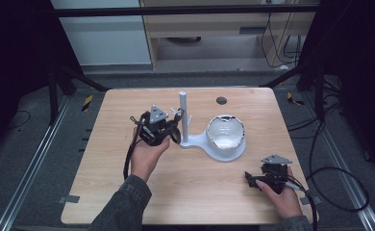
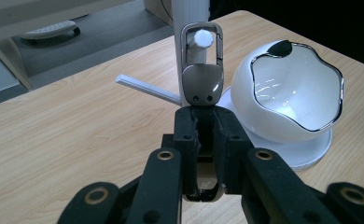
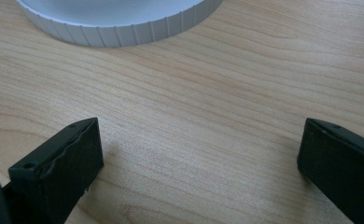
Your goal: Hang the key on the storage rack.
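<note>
My left gripper is shut on the solid end of a grey metal carabiner clip, which it holds upright. The knobbed tip of a white peg shows through the clip's loop. That peg juts from the white post of a stand. In the high view the left gripper sits just left of the post. My right gripper rests low near the table's front right, its jaws wide open over bare wood with nothing between them.
A white bowl with a wavy chrome rim sits on the stand's round base, right of the post. Another thin peg sticks out to the left. A dark round disc lies at the table's far edge.
</note>
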`<state>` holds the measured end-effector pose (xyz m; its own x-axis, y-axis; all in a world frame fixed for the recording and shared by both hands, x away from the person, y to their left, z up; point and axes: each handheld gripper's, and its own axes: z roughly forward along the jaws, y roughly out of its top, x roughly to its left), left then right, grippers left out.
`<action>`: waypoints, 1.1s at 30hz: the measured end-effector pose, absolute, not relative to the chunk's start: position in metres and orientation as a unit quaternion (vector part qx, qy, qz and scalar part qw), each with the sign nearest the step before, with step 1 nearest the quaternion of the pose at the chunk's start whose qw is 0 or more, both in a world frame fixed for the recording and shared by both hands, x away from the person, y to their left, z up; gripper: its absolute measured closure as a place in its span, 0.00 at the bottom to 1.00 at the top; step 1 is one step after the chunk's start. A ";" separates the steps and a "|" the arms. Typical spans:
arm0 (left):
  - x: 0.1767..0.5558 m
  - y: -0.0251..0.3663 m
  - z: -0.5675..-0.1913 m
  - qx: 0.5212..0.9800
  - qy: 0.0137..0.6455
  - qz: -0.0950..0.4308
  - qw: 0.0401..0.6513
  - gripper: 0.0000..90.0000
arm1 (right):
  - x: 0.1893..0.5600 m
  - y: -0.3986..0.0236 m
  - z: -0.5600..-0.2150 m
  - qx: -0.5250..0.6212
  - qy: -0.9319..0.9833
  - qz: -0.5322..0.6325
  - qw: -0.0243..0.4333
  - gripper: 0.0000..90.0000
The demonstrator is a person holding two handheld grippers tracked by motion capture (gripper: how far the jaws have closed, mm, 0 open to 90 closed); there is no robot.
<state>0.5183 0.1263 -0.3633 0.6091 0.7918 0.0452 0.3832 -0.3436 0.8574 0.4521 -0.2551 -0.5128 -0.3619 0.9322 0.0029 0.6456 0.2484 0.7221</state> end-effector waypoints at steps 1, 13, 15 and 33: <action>0.519 0.126 -0.364 0.784 0.374 0.236 0.435 0.89 | 0.452 -0.255 -0.513 0.520 0.759 0.325 0.221 0.01; 0.522 0.124 -0.370 0.781 0.379 0.237 0.437 0.89 | 0.453 -0.255 -0.513 0.517 0.760 0.324 0.223 0.00; 0.522 0.122 -0.371 0.782 0.377 0.241 0.435 0.89 | 0.453 -0.255 -0.513 0.517 0.760 0.324 0.223 0.01; 0.527 0.118 -0.382 0.771 0.387 0.227 0.451 0.89 | 0.453 -0.254 -0.513 0.519 0.760 0.325 0.219 0.01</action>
<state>0.5268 0.1182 -0.3823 0.5969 0.8023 0.0014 0.3921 -0.2932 0.8720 0.4528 -0.2540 -0.5128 -0.3659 0.9307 0.0048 0.6458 0.2501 0.7214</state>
